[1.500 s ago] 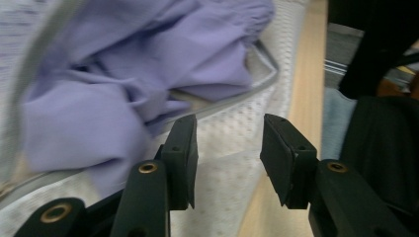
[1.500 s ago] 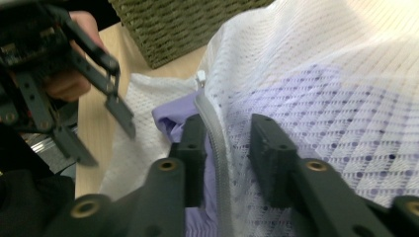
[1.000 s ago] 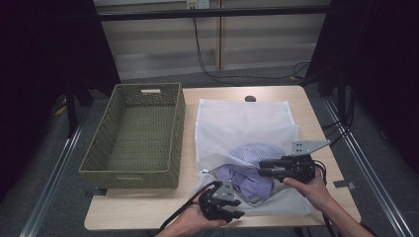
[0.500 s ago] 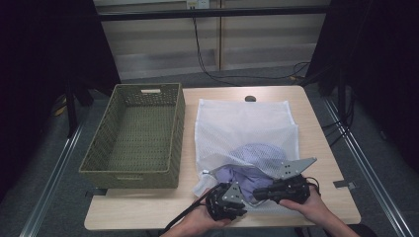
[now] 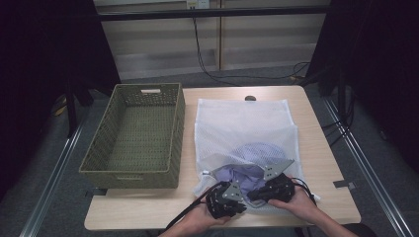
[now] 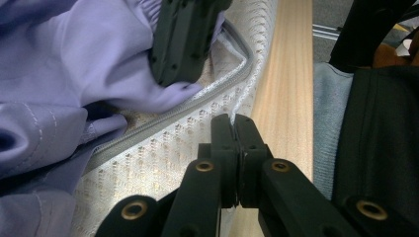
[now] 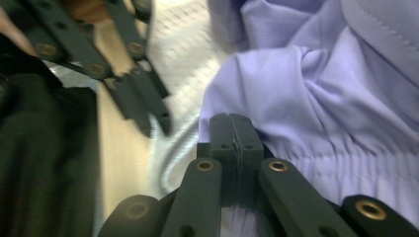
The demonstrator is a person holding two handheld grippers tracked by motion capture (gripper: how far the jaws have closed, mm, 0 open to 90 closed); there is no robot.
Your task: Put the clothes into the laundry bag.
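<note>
White mesh laundry bag (image 5: 244,128) lies flat on the counter (image 5: 321,163), with a lilac garment (image 5: 247,173) bunched at its near opening. In the high view, the left gripper (image 5: 228,195) and right gripper (image 5: 259,192) sit close together at that opening, both at the bag's near edge; a woven green basket (image 5: 133,136) stands well to the left of the left gripper.

Left gripper view: the left gripper (image 6: 236,123) has just been closing and its jaws now meet, pinching the mesh edge just below the grey zipper (image 6: 197,101). The right gripper's jaws lie just beyond, on the garment (image 6: 74,64).

Right gripper view: the right gripper (image 7: 232,123) has likewise just been closing; its jaws are pressed together on a fold of the garment (image 7: 306,89). The left gripper (image 7: 148,111) is just to its left, blurred, over the mesh.
</note>
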